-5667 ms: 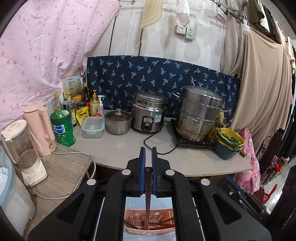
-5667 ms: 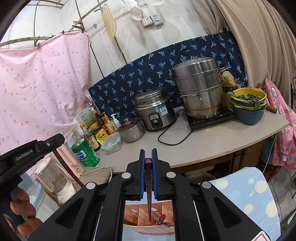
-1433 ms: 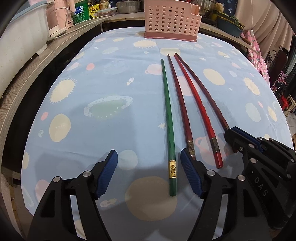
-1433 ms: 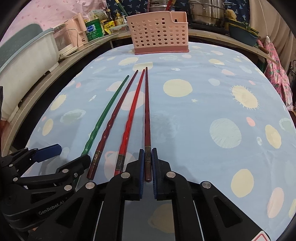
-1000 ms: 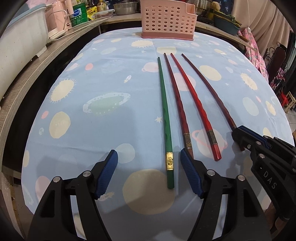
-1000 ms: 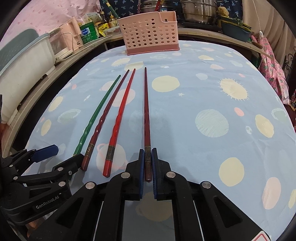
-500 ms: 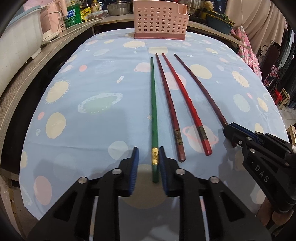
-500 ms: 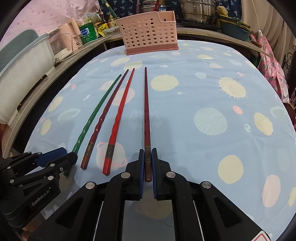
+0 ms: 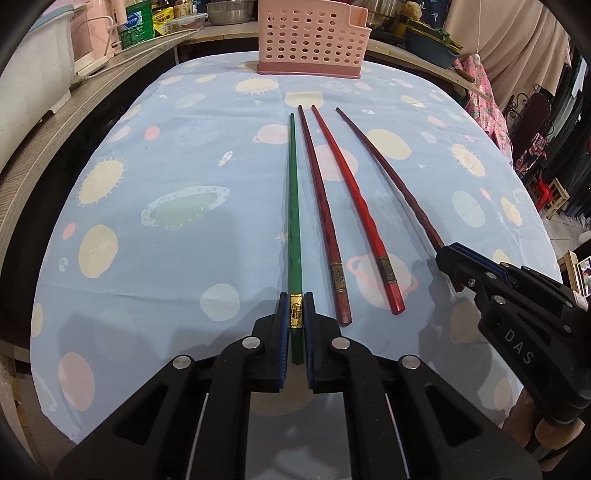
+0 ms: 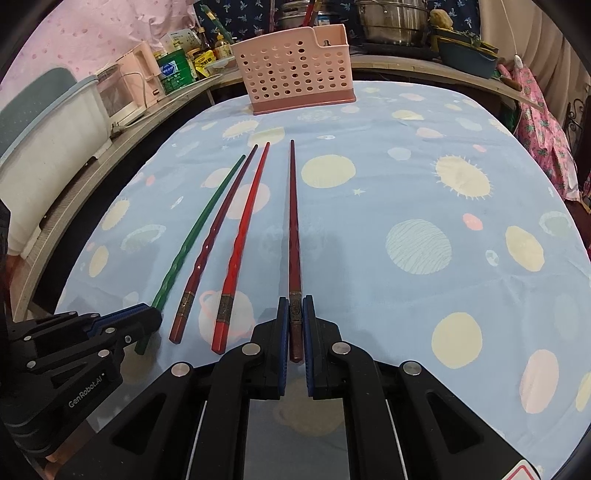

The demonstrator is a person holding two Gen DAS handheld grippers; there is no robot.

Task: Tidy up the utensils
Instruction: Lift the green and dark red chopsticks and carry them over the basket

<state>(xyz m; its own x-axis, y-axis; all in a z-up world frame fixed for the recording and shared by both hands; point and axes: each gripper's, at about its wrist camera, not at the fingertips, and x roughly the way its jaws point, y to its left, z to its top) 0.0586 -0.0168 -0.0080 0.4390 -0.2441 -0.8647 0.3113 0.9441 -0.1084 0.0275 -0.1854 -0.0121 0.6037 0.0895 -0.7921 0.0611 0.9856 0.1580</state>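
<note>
Several long chopsticks lie side by side on the blue patterned tablecloth (image 9: 166, 258). My left gripper (image 9: 296, 314) is shut on the thick end of the green chopstick (image 9: 294, 206), which still lies on the cloth. My right gripper (image 10: 294, 317) is shut on the thick end of the dark brown chopstick (image 10: 293, 221). Between them lie a dark red chopstick (image 9: 321, 206) and a bright red chopstick (image 9: 354, 192), untouched. A pink perforated utensil basket (image 9: 310, 40) stands at the far end of the table, also in the right wrist view (image 10: 295, 77).
A counter runs behind and to the left with a green canister (image 10: 173, 70), a pink kettle (image 10: 142, 79), bottles and steel pots (image 10: 391, 18). A white tub (image 10: 44, 133) sits at the left. Cloth hangs at the right table edge (image 10: 543, 122).
My left gripper has closed from wide open onto the green chopstick's end. My right gripper has stayed shut on the dark brown chopstick, which shifted slightly away from the others.
</note>
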